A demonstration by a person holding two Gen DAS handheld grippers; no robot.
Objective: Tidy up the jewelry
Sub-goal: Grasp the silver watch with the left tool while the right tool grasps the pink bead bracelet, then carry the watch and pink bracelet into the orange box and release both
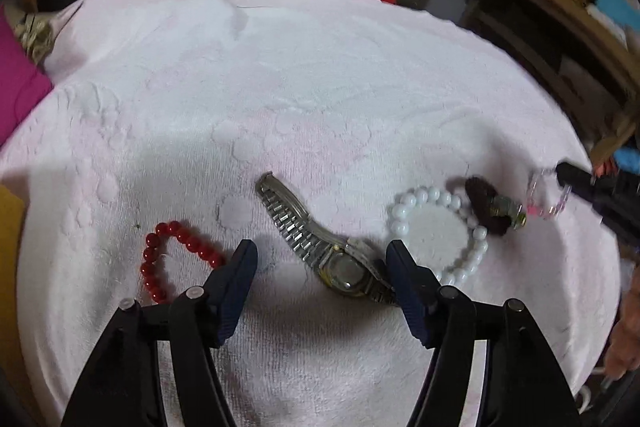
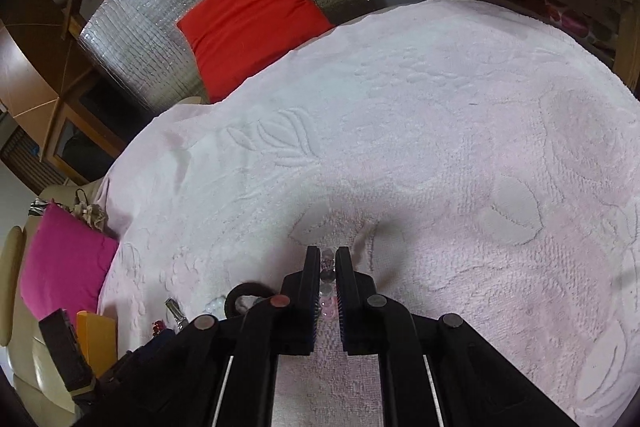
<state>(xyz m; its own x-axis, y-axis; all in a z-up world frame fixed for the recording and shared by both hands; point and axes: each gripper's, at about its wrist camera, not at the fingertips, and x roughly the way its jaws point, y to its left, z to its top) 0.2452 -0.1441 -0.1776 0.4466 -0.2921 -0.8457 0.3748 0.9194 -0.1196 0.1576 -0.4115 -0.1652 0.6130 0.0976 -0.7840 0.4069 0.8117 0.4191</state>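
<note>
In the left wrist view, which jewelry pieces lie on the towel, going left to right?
red bead bracelet → metal wristwatch → white bead bracelet → dark brown hair tie with a metal charm → clear pink bead bracelet, held at the right gripper.

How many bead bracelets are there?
3. The red bracelet lies left of the watch, the white bracelet right of it, and the right claw holds the pink bracelet. More may be hidden.

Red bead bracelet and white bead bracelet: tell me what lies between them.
In the left wrist view, the metal watch lies on the towel between the red bead bracelet and the white bead bracelet.
</note>
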